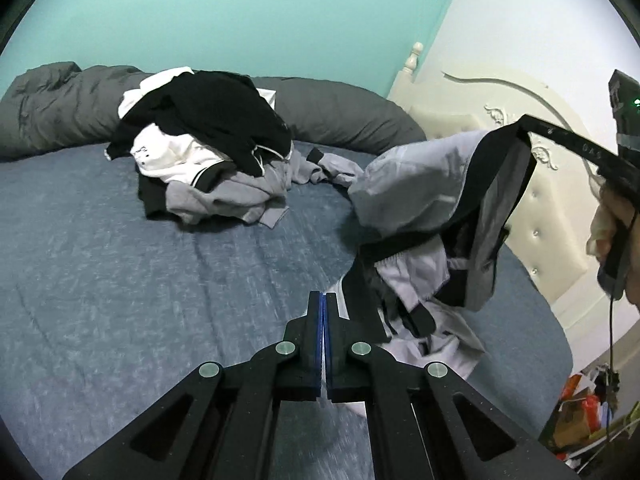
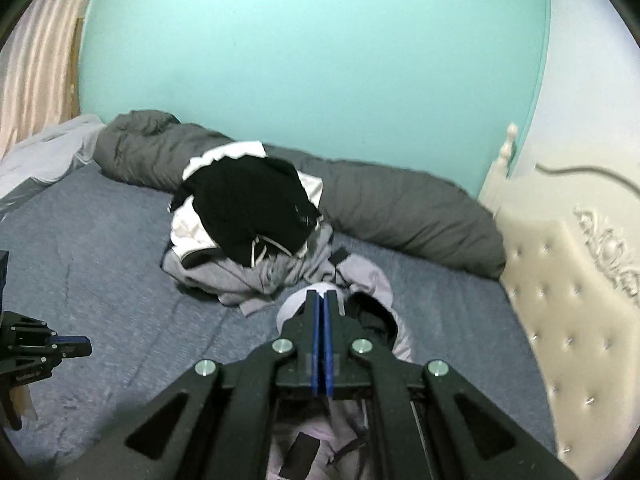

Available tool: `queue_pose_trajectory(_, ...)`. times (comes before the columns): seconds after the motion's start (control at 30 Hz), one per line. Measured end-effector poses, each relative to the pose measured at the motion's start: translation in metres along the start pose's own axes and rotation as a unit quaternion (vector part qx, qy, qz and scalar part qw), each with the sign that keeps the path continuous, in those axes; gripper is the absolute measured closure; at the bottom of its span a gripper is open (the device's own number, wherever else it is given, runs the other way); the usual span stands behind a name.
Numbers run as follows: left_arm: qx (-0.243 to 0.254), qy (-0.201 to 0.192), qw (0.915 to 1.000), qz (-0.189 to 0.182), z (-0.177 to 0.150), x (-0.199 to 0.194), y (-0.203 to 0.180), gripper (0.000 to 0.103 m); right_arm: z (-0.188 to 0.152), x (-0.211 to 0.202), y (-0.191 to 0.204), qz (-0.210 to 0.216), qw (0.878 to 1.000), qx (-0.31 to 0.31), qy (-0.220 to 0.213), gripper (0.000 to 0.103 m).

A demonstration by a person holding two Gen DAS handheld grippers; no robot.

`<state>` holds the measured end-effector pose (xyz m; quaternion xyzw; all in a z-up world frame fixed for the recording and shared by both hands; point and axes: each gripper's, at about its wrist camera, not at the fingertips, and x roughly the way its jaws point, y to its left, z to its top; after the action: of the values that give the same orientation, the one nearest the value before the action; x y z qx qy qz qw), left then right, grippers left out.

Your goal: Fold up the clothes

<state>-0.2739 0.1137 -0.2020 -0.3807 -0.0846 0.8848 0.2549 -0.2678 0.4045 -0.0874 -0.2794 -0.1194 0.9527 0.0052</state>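
Right gripper (image 1: pixel 520 130) fingers pinched shut on the grey-black garment (image 1: pixel 420 184) hanging over the bed (image 1: pixel 120 260), left gripper (image 1: pixel 324 300) fingers closed empty just beside it.

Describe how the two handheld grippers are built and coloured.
Both match: the left gripper and right gripper are matte black linkage frames with triangular cut-outs, round silver pivot pins, and two slim black fingers lined with blue pads. From the left wrist view, the right unit has white lettering, a green indicator light and a thin dangling black cable.
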Motion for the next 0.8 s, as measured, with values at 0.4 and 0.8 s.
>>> queue_pose_trajectory(0.4, -0.029, 0.049, 0.9983, -0.013, -0.057, 0.035, -0.027, 0.103, -0.013, -0.076, 0.033, 0.033, 0.999, -0.013, -0.024, 0.103)
queue_pose_trajectory(0.8, -0.057, 0.064, 0.9963, 0.005, -0.068, 0.085, -0.011, 0.103, -0.088, -0.003, 0.029, 0.091, 0.992, 0.013, 0.091, 0.103)
